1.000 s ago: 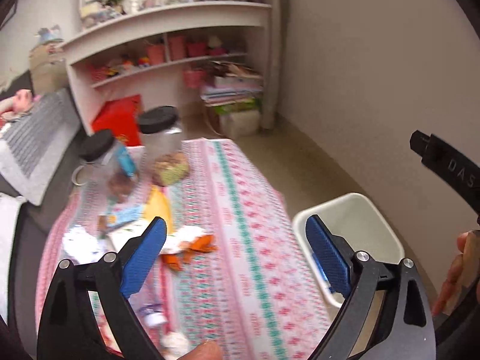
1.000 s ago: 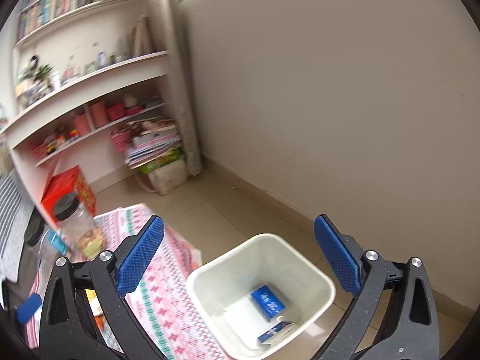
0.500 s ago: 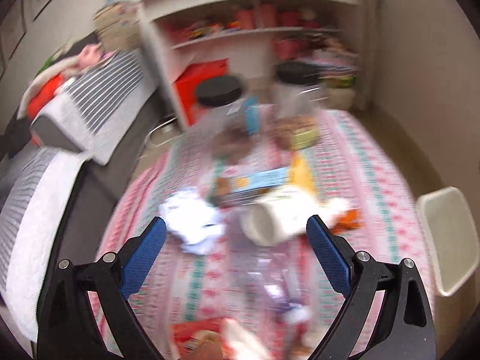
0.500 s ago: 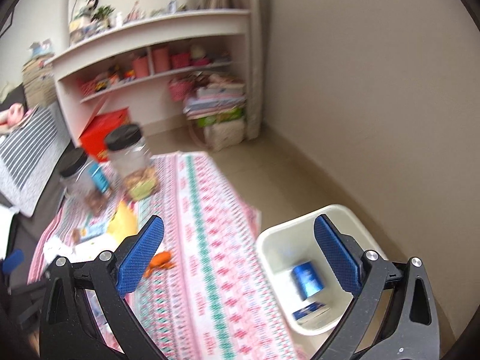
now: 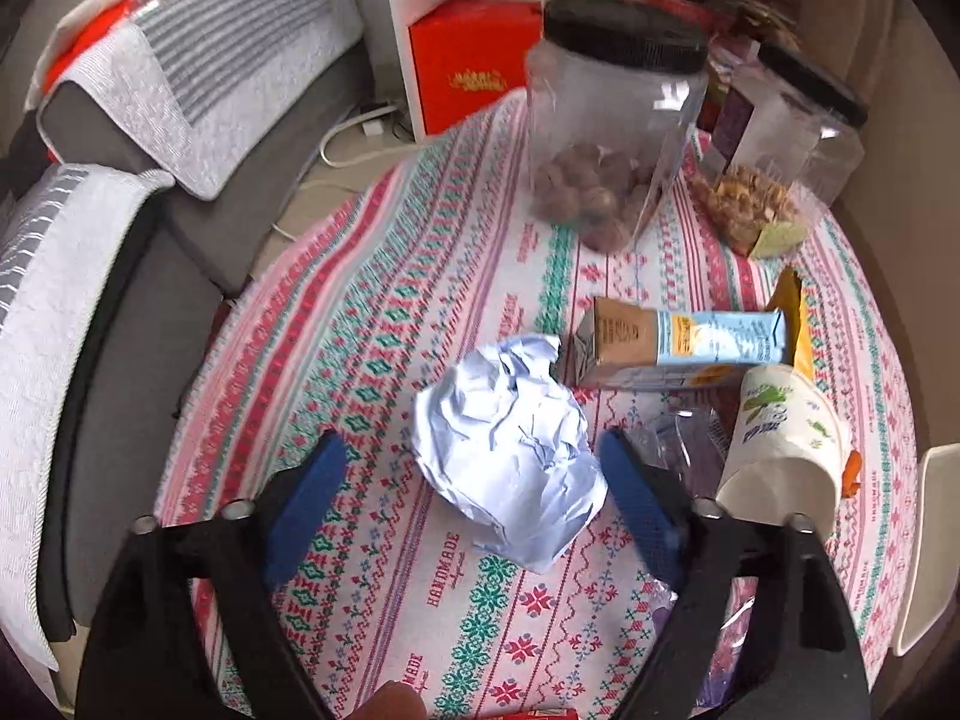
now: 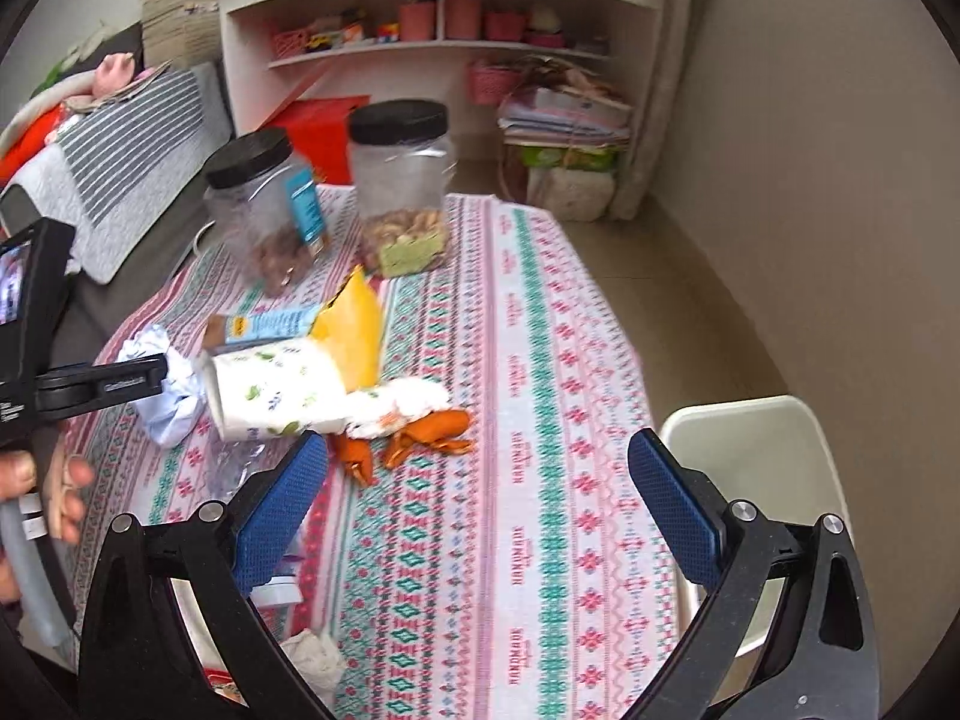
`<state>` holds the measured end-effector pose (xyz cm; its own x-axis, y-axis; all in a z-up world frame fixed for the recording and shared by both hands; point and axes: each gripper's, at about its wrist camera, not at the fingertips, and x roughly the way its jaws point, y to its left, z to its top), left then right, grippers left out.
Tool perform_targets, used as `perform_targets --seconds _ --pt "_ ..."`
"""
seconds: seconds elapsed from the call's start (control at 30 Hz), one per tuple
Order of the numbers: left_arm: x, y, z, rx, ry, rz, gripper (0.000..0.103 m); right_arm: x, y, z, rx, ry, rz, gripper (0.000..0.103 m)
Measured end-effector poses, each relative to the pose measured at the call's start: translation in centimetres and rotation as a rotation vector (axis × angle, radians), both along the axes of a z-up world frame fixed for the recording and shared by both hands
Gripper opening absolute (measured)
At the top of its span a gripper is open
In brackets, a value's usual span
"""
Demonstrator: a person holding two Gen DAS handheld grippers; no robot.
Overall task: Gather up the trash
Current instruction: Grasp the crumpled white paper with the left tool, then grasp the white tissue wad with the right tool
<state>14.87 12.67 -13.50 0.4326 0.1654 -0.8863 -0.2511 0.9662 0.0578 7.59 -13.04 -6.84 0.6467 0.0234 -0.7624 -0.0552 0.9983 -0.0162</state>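
Observation:
A crumpled white paper ball (image 5: 510,450) lies on the patterned tablecloth (image 5: 420,276), between the open jaws of my left gripper (image 5: 474,480), which hovers over it without touching. Beside it lie a drink carton (image 5: 678,348), a tipped paper cup (image 5: 780,450), a yellow packet (image 6: 354,330) and orange peel (image 6: 432,429). The left gripper also shows in the right wrist view (image 6: 96,387) at the paper ball (image 6: 168,390). My right gripper (image 6: 474,510) is open and empty above the tablecloth. The white bin (image 6: 762,456) stands on the floor at the table's right edge.
Two clear jars with black lids (image 5: 606,138) (image 5: 786,162) stand at the table's far end. A grey sofa (image 5: 150,192) runs along the left. White shelves (image 6: 444,18) and a red box (image 5: 474,60) stand behind the table. A crumpled tissue (image 6: 312,654) lies near the front edge.
My left gripper has swung left from the bin side and come down over the paper ball. My right gripper has swung from above the bin to over the table.

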Motion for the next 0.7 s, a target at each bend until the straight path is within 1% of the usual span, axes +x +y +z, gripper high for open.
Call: perform_targets --seconds 0.03,0.07,0.13,0.2,0.23,0.3,0.33,0.4,0.5,0.57,0.7 --pt "0.2 -0.1 -0.4 -0.026 0.019 -0.013 0.062 0.3 0.1 -0.3 0.024 0.020 0.002 0.096" --pt "0.1 -0.3 -0.5 -0.041 0.031 -0.028 0.048 0.7 0.2 -0.6 0.057 0.045 0.001 0.096" --pt "-0.2 -0.8 -0.3 -0.039 0.032 -0.062 0.030 1.2 0.4 -1.4 0.109 0.089 -0.003 0.096" --pt "-0.7 -1.4 0.6 -0.006 0.002 -0.086 0.020 1.7 0.5 -2.1 0.171 0.148 -0.009 0.096" --pt "-1.2 -1.9 1.3 0.017 -0.017 -0.104 0.013 1.8 0.7 -2.5 0.194 0.178 -0.008 0.096" --pt "-1.8 -2.4 2.2 0.048 -0.042 -0.129 0.011 1.7 1.3 -3.1 0.227 0.231 0.018 0.096" --pt "-2.4 -2.9 3.0 0.067 -0.060 -0.150 0.010 1.3 1.7 -3.3 0.229 0.247 0.039 0.096" --pt "-3.0 -3.1 3.9 0.071 -0.079 -0.173 0.010 0.5 2.5 -3.4 0.205 0.280 0.095 0.096" --pt "-4.7 -3.4 5.8 0.066 -0.118 -0.212 0.010 -1.8 3.8 -4.1 0.125 0.328 0.185 0.094" --pt "-5.5 -3.4 6.6 0.055 -0.137 -0.232 0.010 -3.3 4.1 -4.9 0.102 0.363 0.216 0.088" --pt "-7.1 -3.5 8.3 0.007 -0.176 -0.267 0.010 -5.1 4.3 -7.6 0.094 0.448 0.215 0.081"
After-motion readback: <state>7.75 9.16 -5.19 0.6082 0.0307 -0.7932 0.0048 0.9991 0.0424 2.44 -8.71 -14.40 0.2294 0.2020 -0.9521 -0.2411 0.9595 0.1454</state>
